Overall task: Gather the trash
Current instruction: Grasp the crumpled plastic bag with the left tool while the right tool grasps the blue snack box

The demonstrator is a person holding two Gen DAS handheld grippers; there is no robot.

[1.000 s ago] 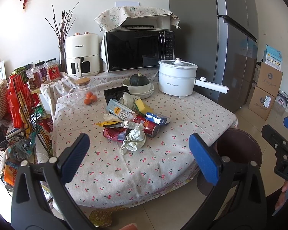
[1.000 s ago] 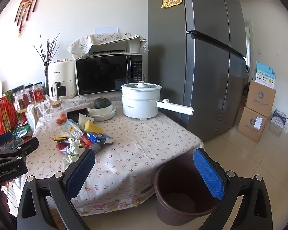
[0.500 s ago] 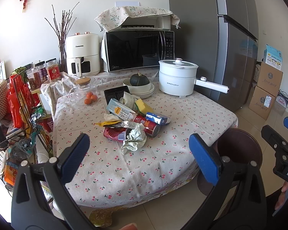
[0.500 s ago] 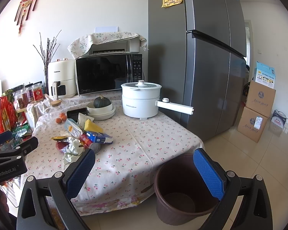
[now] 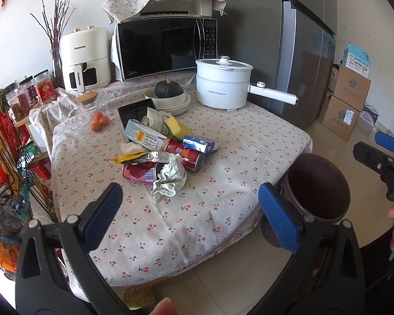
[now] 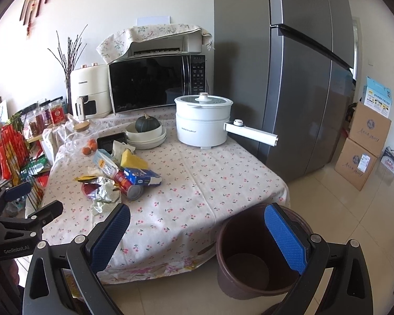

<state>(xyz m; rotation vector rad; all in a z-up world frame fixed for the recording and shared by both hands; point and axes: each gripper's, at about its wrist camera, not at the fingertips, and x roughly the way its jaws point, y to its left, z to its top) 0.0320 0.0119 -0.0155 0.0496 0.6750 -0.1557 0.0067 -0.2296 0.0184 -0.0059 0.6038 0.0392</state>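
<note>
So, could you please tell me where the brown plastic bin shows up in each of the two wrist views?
Left wrist view: the brown plastic bin stands on the floor at lower right, beyond the table's corner.
Right wrist view: the bin sits at bottom centre-right, partly behind the right tool's blue pad.
Shared landmark: the white electric pot with a long handle at the table's back.

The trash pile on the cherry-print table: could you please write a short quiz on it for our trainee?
1. True or false: the brown bin already holds trash.
2. Which lies nearest the table's front edge: A the crumpled paper, B the blue carton, C the yellow sponge?
3. What state are the left tool and right tool in?

Key: 1 false, it looks empty; 2 A; 3 both open, holding nothing.
</note>
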